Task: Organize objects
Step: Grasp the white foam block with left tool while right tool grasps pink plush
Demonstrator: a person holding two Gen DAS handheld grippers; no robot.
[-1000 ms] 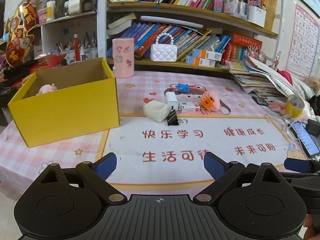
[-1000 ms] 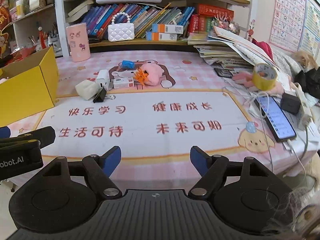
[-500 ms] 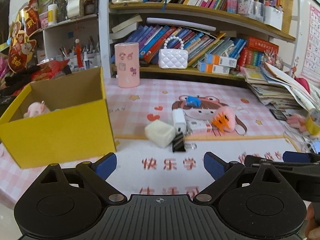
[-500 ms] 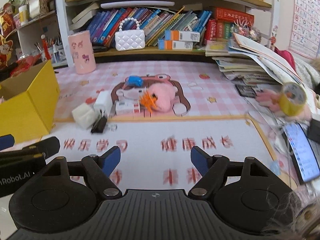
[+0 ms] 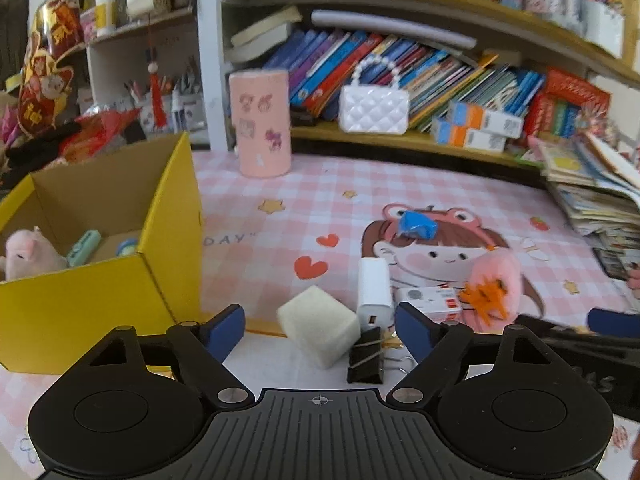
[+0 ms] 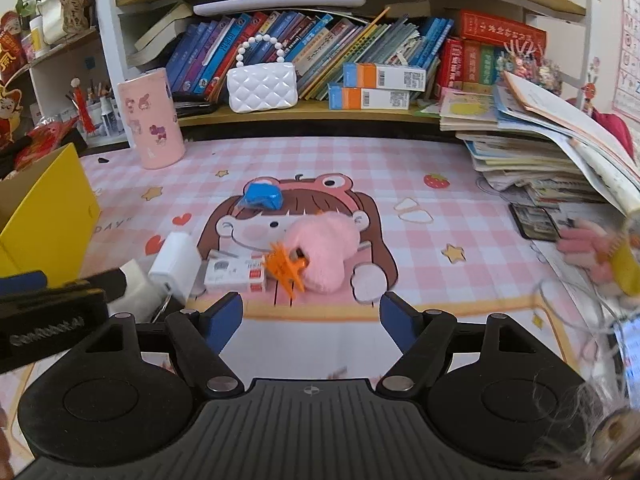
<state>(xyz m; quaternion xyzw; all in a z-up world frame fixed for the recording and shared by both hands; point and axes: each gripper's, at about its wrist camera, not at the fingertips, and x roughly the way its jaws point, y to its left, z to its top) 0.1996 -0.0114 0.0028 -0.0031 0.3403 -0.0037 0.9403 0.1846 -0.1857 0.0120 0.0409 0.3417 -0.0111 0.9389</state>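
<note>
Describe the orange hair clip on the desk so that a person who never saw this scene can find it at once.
Start at the big cartoon girl with a frog hat printed on the pink checked mat. On her face lies a fluffy pink plush, and the orange hair clip lies against its left side, next to a small white and red box. It is the only bright orange, spiky-toothed thing in that cluster.
</note>
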